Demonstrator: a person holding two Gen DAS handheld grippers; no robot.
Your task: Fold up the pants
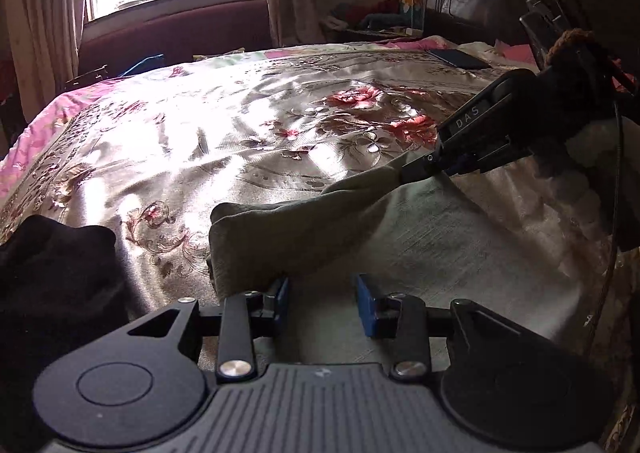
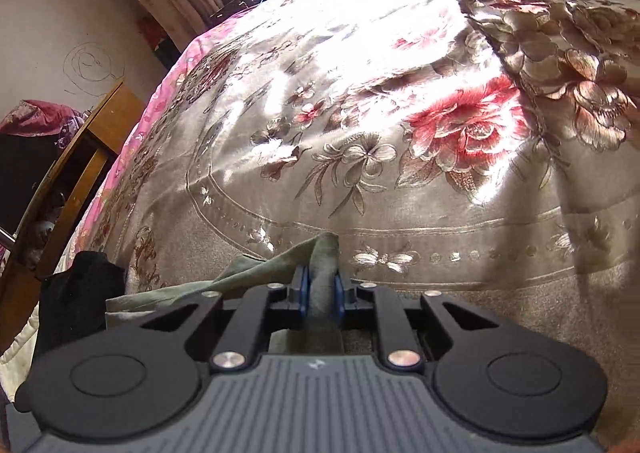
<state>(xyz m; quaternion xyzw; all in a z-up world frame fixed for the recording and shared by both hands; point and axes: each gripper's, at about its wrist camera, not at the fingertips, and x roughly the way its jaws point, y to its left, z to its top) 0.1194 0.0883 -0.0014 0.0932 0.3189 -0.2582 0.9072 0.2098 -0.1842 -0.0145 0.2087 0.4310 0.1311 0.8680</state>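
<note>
The fold looks only partly done: the grey-green soft cloth pants [image 1: 312, 229] lie on the shiny floral satin bedspread [image 1: 224, 125], with one part lifted and doubled over toward 9 o'clock, and the layers are not yet flat or lined up. The right tool [image 2: 320, 293] is closed tightly on a bunched edge of this cloth and holds it a little above the bed, at about 2 o'clock in the left view. The left tool [image 1: 322, 295] hovers low over the pants at 6 o'clock, its blue pads [image 1: 366, 303] apart and gripping nothing.

Pants [image 1: 304, 229] on floral bedspread [image 1: 240, 141]
</note>
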